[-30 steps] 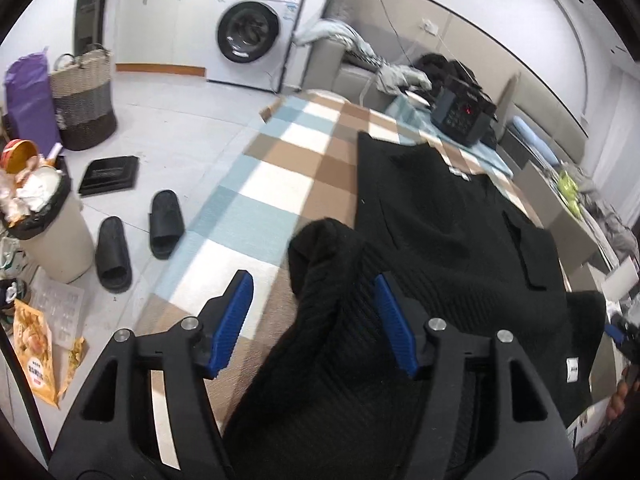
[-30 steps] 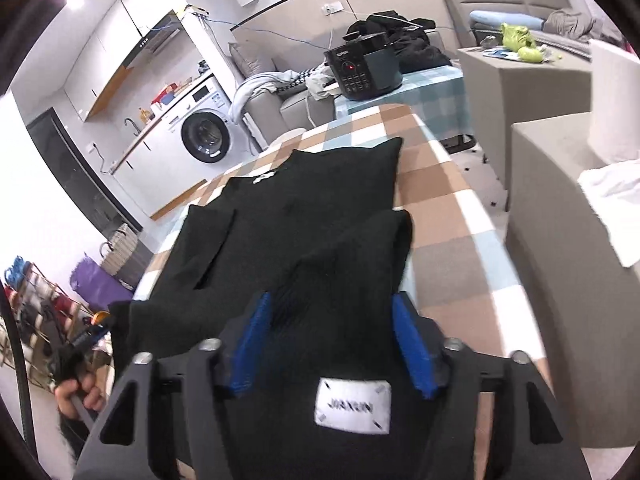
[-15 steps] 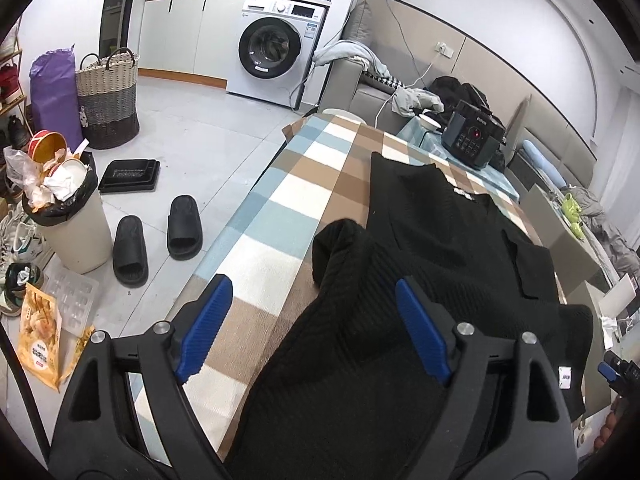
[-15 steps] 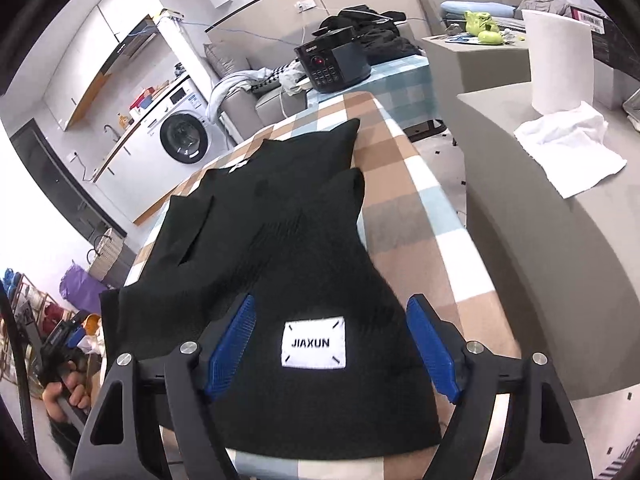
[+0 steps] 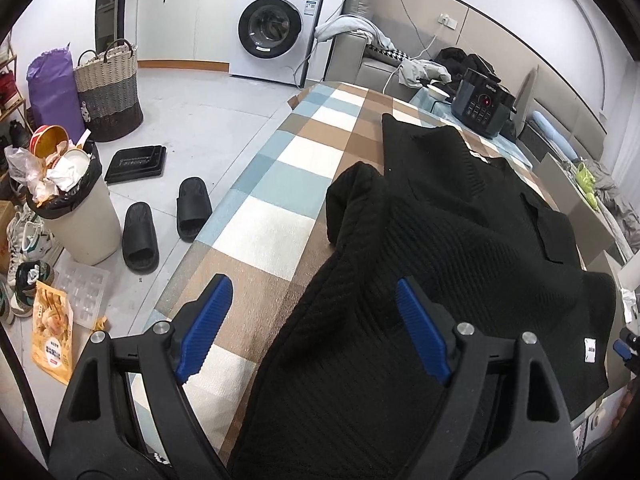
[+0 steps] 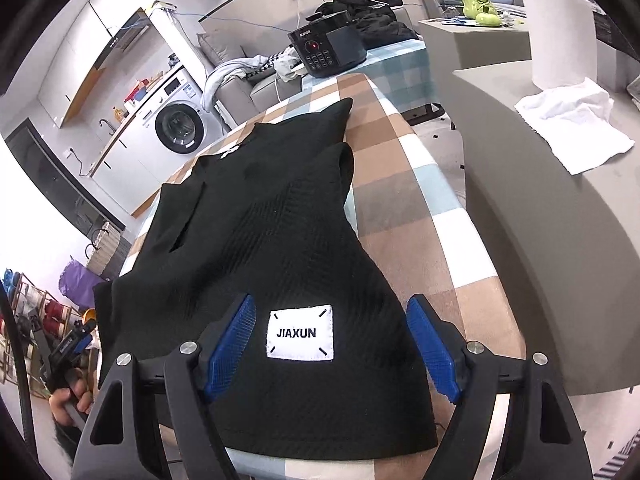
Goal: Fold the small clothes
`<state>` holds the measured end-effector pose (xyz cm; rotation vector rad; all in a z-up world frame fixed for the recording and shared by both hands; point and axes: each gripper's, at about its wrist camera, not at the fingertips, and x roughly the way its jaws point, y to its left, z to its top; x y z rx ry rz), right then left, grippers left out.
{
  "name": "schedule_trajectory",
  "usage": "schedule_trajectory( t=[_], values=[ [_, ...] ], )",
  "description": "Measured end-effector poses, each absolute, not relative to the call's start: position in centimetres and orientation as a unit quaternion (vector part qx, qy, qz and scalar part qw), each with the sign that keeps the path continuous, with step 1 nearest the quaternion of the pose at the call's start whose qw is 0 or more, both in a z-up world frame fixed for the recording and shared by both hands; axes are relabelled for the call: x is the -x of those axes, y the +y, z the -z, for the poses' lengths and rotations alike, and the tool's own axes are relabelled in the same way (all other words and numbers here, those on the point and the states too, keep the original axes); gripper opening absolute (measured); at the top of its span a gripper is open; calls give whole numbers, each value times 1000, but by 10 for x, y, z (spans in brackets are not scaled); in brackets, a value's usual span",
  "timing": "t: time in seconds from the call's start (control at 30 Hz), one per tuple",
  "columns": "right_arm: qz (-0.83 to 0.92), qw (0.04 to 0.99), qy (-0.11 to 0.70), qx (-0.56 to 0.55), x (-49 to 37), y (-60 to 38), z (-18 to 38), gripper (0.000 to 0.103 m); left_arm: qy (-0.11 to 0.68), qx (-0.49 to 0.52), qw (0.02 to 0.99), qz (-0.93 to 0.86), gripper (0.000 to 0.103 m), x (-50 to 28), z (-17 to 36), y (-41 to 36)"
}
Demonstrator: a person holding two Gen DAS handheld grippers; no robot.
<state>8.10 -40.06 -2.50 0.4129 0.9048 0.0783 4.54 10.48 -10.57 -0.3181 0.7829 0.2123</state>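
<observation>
The soft, limp black ribbed knit garment point(image 6: 256, 216) on the checked counter point(image 6: 404, 200) should drape and slide easily, so pinch hem corners near the counter's near edge; both the left hand-held gripper point(image 5: 316, 328) and right hand-held gripper point(image 6: 332, 344) gape wide, empty.

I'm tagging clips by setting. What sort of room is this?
Most likely a lived-in home, an open living and laundry area: a washing machine under a counter, a grey sofa, and slippers on the floor beside the checked table.

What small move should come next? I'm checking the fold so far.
Probably bring both open grippers, left and right, back to pinch the black ribbed knit top at its near hem: both sides already lie folded inward on the checked table cover, nothing held.
</observation>
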Motion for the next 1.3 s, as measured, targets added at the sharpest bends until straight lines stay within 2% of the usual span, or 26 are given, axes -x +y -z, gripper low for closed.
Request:
schedule_trajectory(
  t=[0.63, 1.03, 1.1, 1.13, 1.17, 1.2, 1.23, 1.27, 1.3],
  values=[
    [-41, 871, 464, -158, -117, -394, 45, 77, 425, 143, 890, -87, 82, -69, 136, 103],
    [-52, 868, 472, -145, -118, -391, 48, 77, 428, 153, 888, -72, 67, -68, 138, 103],
    [-53, 869, 471, -142, -120, -390, 49, 71, 425, 151, 890, -68, 55, -67, 136, 102],
    [-54, 868, 473, -141, -120, -389, 50, 63, 424, 152, 890, -68, 45, -67, 136, 102],
    [-54, 867, 476, -138, -121, -388, 51, 53, 423, 153, 891, -66, 34, -66, 136, 101],
    [-57, 865, 479, -137, -121, -388, 51, 46, 422, 155, 891, -63, 26, -65, 136, 101],
    [-65, 864, 482, -135, -121, -386, 52, 31, 420, 158, 892, -60, 17, -64, 135, 102],
    [-66, 864, 484, -126, -120, -384, 52, 19, 417, 161, 893, -56, 10, -63, 135, 102],
    [-61, 866, 483, -114, -118, -383, 52, 13, 412, 164, 895, -55, 7, -61, 133, 102]
  ],
)
